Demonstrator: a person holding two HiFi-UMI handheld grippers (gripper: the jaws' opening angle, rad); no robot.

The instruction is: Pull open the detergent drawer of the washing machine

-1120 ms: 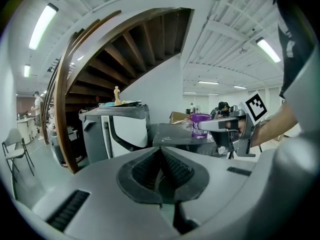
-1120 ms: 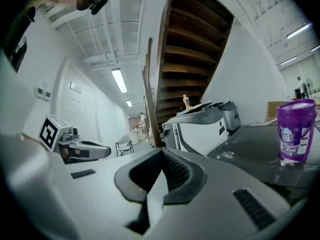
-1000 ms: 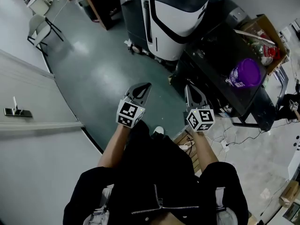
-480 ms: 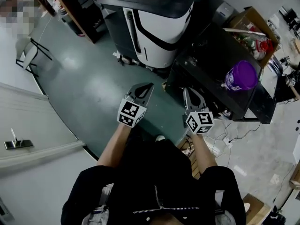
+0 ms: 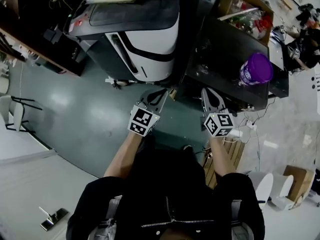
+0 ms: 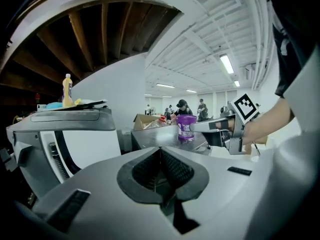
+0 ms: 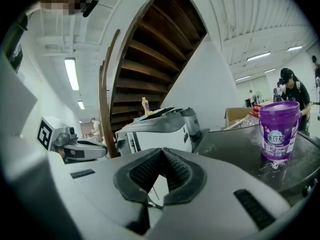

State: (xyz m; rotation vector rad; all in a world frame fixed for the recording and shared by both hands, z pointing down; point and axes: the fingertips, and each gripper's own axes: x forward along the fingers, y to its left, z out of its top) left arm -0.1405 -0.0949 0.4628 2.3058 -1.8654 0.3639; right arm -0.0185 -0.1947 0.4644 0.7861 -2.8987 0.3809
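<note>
While you stand on the grey-green floor (image 5: 85, 104) with both arms held out ahead, a chair (image 5: 12, 111) sits at the far left, well apart from anything you hold. Next comes the washer (image 5: 145, 39), white-fronted with a black curved band and a grey lid. A yellow bottle (image 6: 67, 90) stands on top of it beside some loose sheets. The washer is just beyond your left tongs (image 5: 163, 94) and apart from them. Its drawer can't be picked out in any view.

Your left tongs are pressed together with nothing between them. They hang in the air and aim about where the washer and the table (image 5: 225, 49) meet. Your right tongs (image 5: 208, 93) are alongside, near the left pair but not touching it. They too are pressed together and carry nothing, and their tips sit by the table's near edge.

The table is black and stands just right of the washer. A purple tub (image 5: 256, 69) stands upright on it toward the right end, with its lid on, well apart from both tongs. Behind the table is an open cardboard box (image 5: 245, 6) filled with mixed items. White cables (image 5: 250, 126) trail over the floor by the table's near right corner. Wooden slats (image 5: 232, 156) lie on the floor under your right forearm. Farther right, two white buckets (image 5: 270, 184) rest by a smaller carton (image 5: 296, 176).
</note>
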